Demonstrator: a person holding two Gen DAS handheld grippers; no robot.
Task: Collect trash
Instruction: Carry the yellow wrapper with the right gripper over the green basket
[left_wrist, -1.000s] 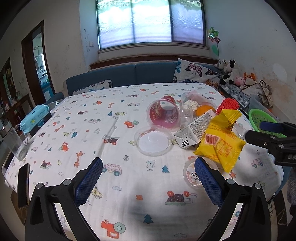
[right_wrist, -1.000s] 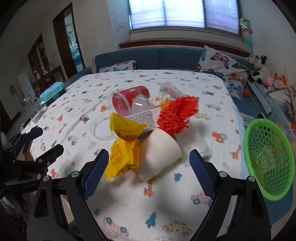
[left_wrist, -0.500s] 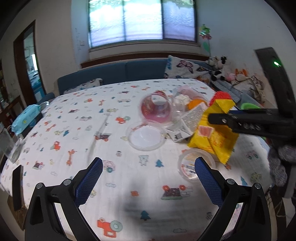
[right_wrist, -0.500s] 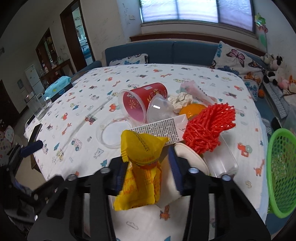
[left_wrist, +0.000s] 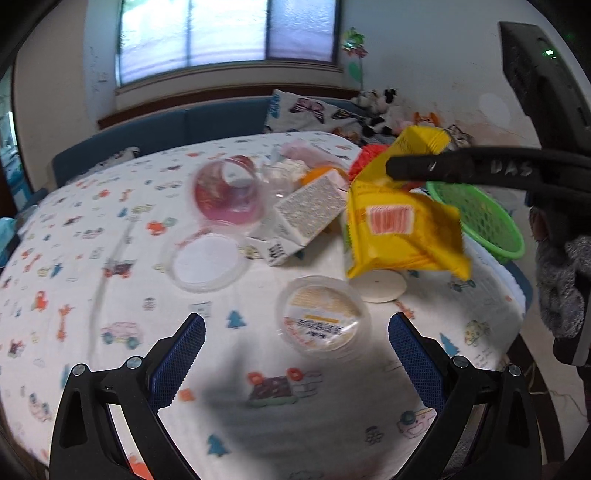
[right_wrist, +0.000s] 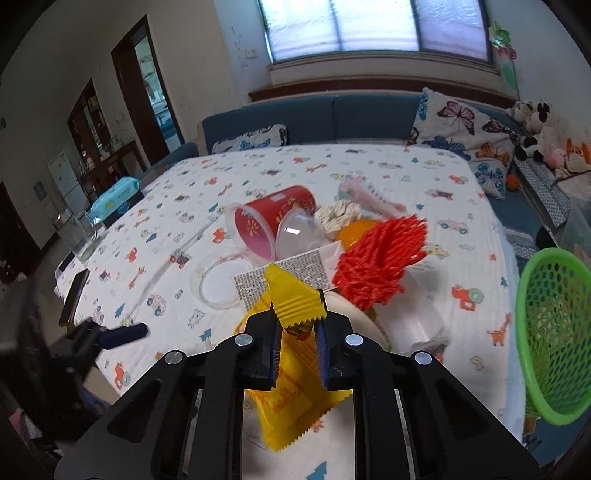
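My right gripper (right_wrist: 298, 354) is shut on a yellow snack wrapper (right_wrist: 291, 373) and holds it lifted above the table; it also shows in the left wrist view (left_wrist: 399, 221), hanging from the right gripper's fingers (left_wrist: 443, 168). My left gripper (left_wrist: 295, 358) is open and empty above the table's near edge, with a clear plastic lid (left_wrist: 323, 317) just ahead of it. A green mesh basket (right_wrist: 554, 332) stands at the table's right edge. More trash lies in a pile: a red cup (right_wrist: 269, 221), a red foam net (right_wrist: 380, 254), a white carton (left_wrist: 310, 214).
A round clear lid (left_wrist: 205, 262) lies left of the pile, a white paper cup (left_wrist: 380, 284) under the wrapper. A phone (right_wrist: 74, 295), a glass (right_wrist: 79, 232) and a wipes pack (right_wrist: 118, 192) sit at the table's left side. A blue sofa stands behind.
My right gripper has closed on the yellow wrapper and lifted it off the pile. My left gripper has moved forward and right, toward the clear lid.
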